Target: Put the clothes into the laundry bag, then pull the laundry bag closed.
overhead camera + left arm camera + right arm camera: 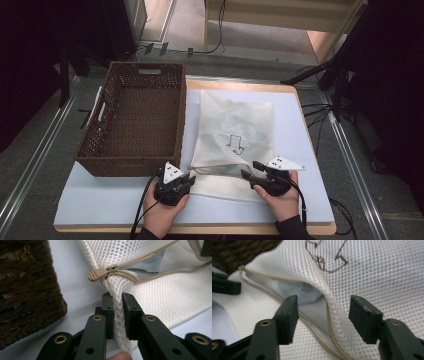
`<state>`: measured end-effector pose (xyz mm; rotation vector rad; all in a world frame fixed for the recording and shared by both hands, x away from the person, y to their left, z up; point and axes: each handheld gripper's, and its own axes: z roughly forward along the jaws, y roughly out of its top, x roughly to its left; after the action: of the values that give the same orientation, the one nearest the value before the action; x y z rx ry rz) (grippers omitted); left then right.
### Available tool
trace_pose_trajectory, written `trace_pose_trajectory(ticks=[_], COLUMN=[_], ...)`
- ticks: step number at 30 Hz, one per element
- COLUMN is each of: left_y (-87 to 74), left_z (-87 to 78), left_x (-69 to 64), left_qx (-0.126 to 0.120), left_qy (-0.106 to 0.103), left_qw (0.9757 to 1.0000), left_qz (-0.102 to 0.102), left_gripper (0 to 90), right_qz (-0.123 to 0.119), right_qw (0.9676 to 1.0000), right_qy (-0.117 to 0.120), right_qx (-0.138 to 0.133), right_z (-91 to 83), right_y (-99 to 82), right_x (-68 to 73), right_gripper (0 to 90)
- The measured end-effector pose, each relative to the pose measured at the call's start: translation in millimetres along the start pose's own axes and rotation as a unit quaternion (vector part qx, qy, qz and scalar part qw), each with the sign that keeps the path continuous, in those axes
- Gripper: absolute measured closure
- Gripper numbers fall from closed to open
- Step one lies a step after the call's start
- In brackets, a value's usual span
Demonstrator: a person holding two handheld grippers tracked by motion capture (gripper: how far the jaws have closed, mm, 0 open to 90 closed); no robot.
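Note:
A white mesh laundry bag (235,125) with a brown arrow drawn on it (236,144) lies flat on the pale blue mat (100,200). Its zipped mouth faces me and gapes partly open. My left gripper (188,177) is at the bag's near left corner. In the left gripper view it (117,300) is shut on a bunched fold of mesh (170,302) just below the tan zipper pull (96,275). My right gripper (251,169) is at the mouth's right side. Its jaws (324,307) stand open astride the raised upper lip of the bag (374,270), without pressing it. Pale blue cloth (297,290) shows inside.
A brown woven basket (127,162) with nothing in it stands to the left of the bag, and its corner (25,290) is close to my left gripper. The mat covers a wooden table. Dark stands and cables line the floor on the right (320,110).

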<state>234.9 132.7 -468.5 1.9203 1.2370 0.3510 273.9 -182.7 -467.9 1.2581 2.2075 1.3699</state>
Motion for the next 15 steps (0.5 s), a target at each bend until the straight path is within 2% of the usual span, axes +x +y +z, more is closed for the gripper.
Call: trace_pose_trajectory(ticks=[2, 6, 8, 11, 14, 15], left_y=[-0.1, -0.2, -1.0, -2.0, -2.0, -2.0], left_z=[-0.3, -1.0, -0.4, 0.2, -0.5, -0.8], left_x=[-3.2, -11.3, -15.9, -16.8, -15.6, -15.6], left_qx=[-0.004, -0.006, -0.007, -0.009, -0.010, -0.012], left_qy=[0.002, 0.001, 0.001, 0.002, -0.004, -0.006], left_qw=[1.0000, 0.9999, 0.9998, 0.9998, 0.9999, 0.9999], left_qz=[0.005, 0.013, 0.020, 0.019, 0.007, 0.003], left_gripper=[83.6, 83.7, 83.7, 83.8, 83.9, 83.9], right_qz=[0.010, 0.008, 0.001, -0.004, -0.007, -0.011], right_qw=[0.9998, 0.9991, 0.9987, 0.9984, 0.9984, 0.9984], right_qy=[0.001, -0.006, 0.002, 0.018, 0.039, 0.045], right_qx=[-0.014, -0.041, -0.051, -0.054, -0.041, -0.033], right_z=[-6.9, -19.5, -23.2, -21.1, -9.8, -4.5], right_y=[3.8, 14.0, 19.0, 22.9, 21.8, 20.4], right_x=[3.8, 16.2, 24.0, 37.0, 46.7, 50.2], right_gripper=[36.5, 37.8, 45.1, 58.8, 70.3, 71.4])
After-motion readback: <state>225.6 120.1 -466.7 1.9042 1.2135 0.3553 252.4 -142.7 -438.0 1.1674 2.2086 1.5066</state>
